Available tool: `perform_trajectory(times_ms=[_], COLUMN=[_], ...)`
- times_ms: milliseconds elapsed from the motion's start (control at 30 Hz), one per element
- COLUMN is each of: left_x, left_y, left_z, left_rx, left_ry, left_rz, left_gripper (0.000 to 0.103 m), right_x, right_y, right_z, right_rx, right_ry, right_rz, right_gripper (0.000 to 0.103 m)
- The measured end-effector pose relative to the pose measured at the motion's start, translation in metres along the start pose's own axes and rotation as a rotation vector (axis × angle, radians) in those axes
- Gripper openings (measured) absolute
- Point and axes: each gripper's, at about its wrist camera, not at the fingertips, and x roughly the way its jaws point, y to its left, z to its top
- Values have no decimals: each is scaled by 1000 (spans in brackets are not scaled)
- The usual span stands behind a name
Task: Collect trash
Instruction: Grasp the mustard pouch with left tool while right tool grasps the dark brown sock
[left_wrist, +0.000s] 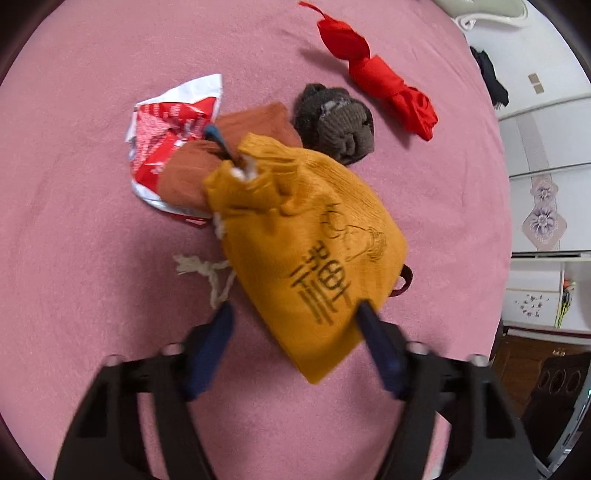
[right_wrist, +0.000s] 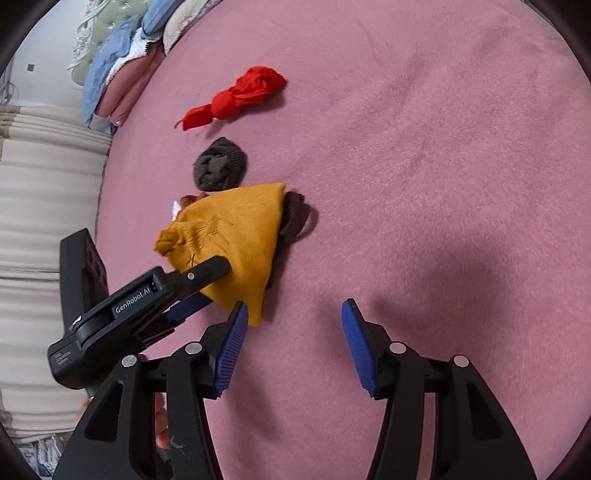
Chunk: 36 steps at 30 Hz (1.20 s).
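Yellow cloth pouch lies between the half-open left fingers, unpressed; right fingers half-open, empty.

Both wrist cameras look steeply down, close, sharing the yellow pouch.

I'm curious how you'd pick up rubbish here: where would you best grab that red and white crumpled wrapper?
Take the crumpled wrapper by its loose upper white flap, coming in from the open blanket side. Its other end is tucked under the rust-brown cloth and beside the yellow pouch, so a grip there would likely catch fabric too.
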Motion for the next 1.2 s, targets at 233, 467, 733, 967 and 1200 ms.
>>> perform_trajectory(times_ms=[233, 467, 733, 967, 1200], left_x=[-6, -15, -33, -40, -49], left_y=[4, 26, 38, 60, 50], left_z=[-1, -9, -18, -25, -43], left_rx=[-34, -57, -48, -79, -47], left_ry=[-50, -50, -64, -57, -44], left_rz=[-100, -182, -209, -208, -224], left_gripper=[21, 16, 16, 16, 15], right_x=[17, 38, 62, 57, 20], right_y=[0, -3, -6, -7, -7], right_z=[24, 45, 61, 56, 24], right_rx=[15, 54, 119, 136, 89], right_ry=[1, 15, 51, 27, -21], right_rz=[3, 13, 49, 48, 20], right_gripper=[52, 52, 48, 9, 7])
